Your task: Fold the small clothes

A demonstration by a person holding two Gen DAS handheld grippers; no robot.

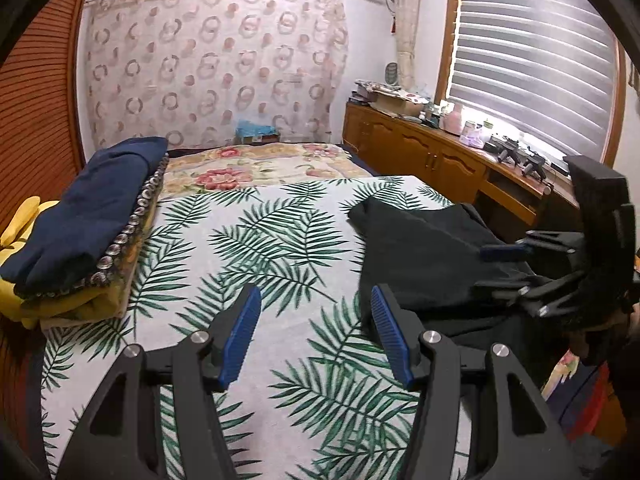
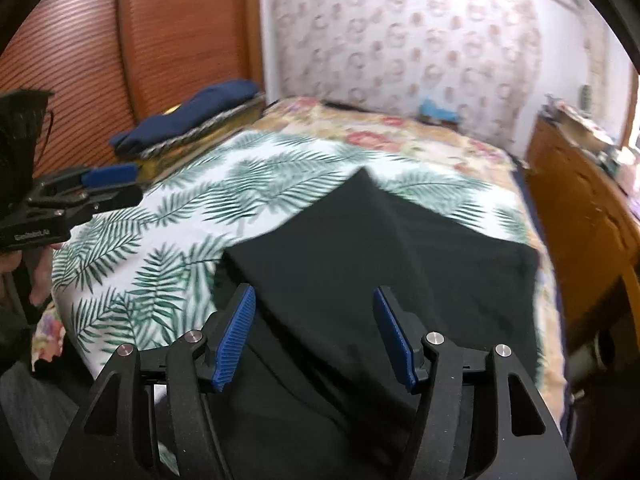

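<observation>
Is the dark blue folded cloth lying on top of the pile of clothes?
Yes, the dark blue folded cloth lies on top of the pile, above yellow folded clothes, at the bed's left side.

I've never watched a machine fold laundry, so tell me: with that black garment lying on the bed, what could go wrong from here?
1. The black garment lies near the bed's right edge, beside the cabinet; a careless tug might drag it off.
2. Both claws are open, the right claw over the cloth, gripping nothing; closing there may pinch several layers and spoil the fold.
3. The left claw hovers over bare leaf-print sheet and could snag that instead.
</observation>
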